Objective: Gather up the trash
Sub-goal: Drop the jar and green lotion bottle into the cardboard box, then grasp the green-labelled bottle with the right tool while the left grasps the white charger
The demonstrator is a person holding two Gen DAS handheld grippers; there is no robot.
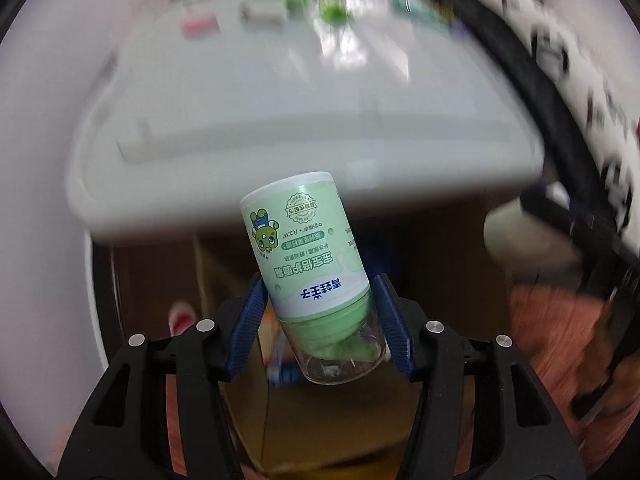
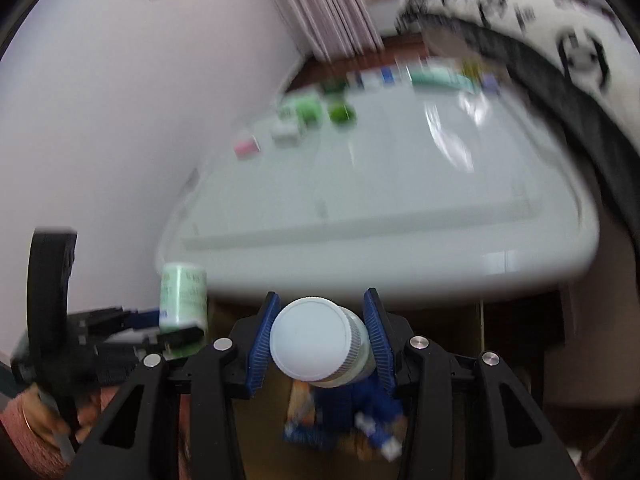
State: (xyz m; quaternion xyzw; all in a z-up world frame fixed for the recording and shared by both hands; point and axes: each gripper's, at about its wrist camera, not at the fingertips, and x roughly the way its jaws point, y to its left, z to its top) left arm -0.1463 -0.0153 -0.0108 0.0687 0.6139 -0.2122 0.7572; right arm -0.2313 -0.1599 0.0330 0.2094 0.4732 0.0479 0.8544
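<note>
Left wrist view: the left gripper (image 1: 320,316) has its blue pads (image 1: 245,328) clamped on a green jar (image 1: 308,256), one pad on each side near the clear cap end. That jar is upside down (its printed label reads inverted, with a cartoon frog on it), and it tilts a little, its white-rimmed base pointing away from the camera. Below the jar lies the open mouth of a brown cardboard box (image 1: 280,412), where something blue and white sits blurred. Beyond it, the rounded edge of a pale table (image 1: 300,128) crosses the picture, with small green, white and pink items blurred along its far side.

Right wrist view: the right gripper (image 2: 322,340) grips a bottle with a white ribbed cap (image 2: 316,340), the pads pressing its sides just behind the cap, which faces the camera. Under it, blue and white wrappers (image 2: 344,416) lie in the cardboard box. To the left, the other gripper (image 2: 160,328) appears with its jar, and a hand (image 2: 44,424) in a pink sleeve holds its handle. The same pale table stretches beyond, backed by a white wall (image 2: 120,100) and a curtain (image 2: 320,8).
</note>
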